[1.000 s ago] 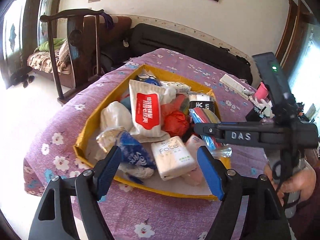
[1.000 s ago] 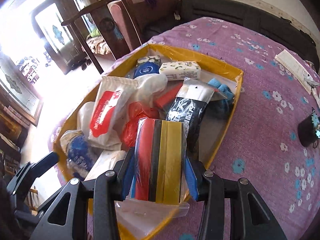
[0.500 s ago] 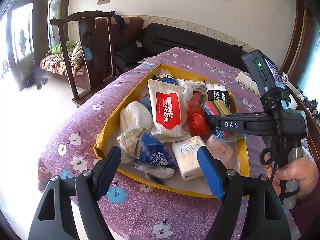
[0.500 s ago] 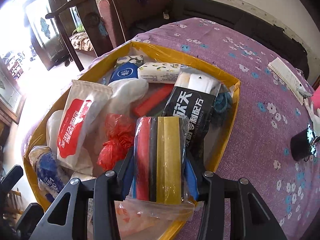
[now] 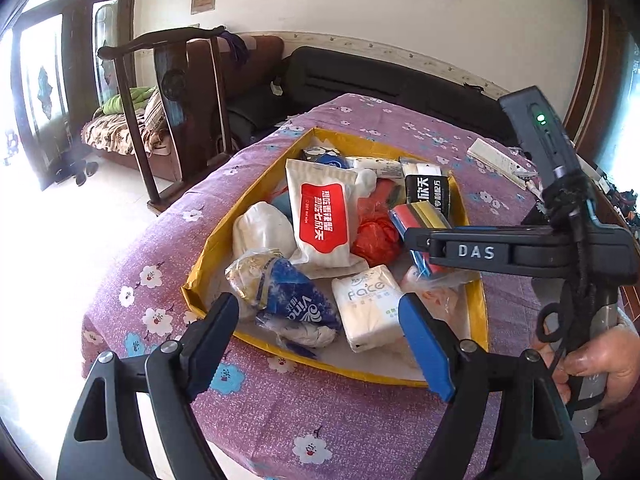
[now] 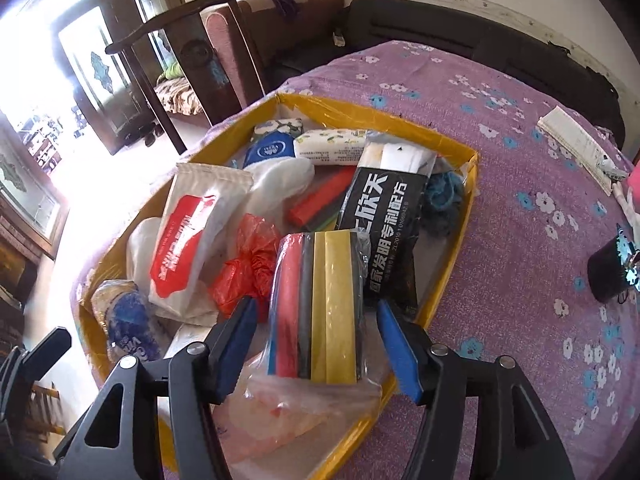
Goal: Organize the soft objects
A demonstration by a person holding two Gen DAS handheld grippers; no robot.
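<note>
A yellow tray (image 5: 248,196) (image 6: 452,280) on the purple flowered cloth holds several soft packs. A wrapped pack of coloured sponges (image 6: 320,308) (image 5: 420,216) lies at the tray's right side. My right gripper (image 6: 316,344) is open, its blue pads apart on either side of the pack, not gripping it. My left gripper (image 5: 324,340) is open and empty, above the tray's near edge, over a blue Vinda tissue bag (image 5: 296,308) and a white "face" tissue pack (image 5: 370,304). The right gripper also shows in the left wrist view (image 5: 416,240).
The tray also holds a white-and-red pouch (image 5: 322,216), a red plastic bag (image 6: 248,268), a black packet (image 6: 384,240) and a blue scrubber (image 6: 442,196). A black cup (image 6: 612,276) and a white strip (image 6: 576,148) lie on the cloth at right. A wooden chair (image 5: 160,92) stands beyond.
My right gripper has opened and let go of the sponge pack, which now lies in the tray. My left gripper has drawn back a little, still open.
</note>
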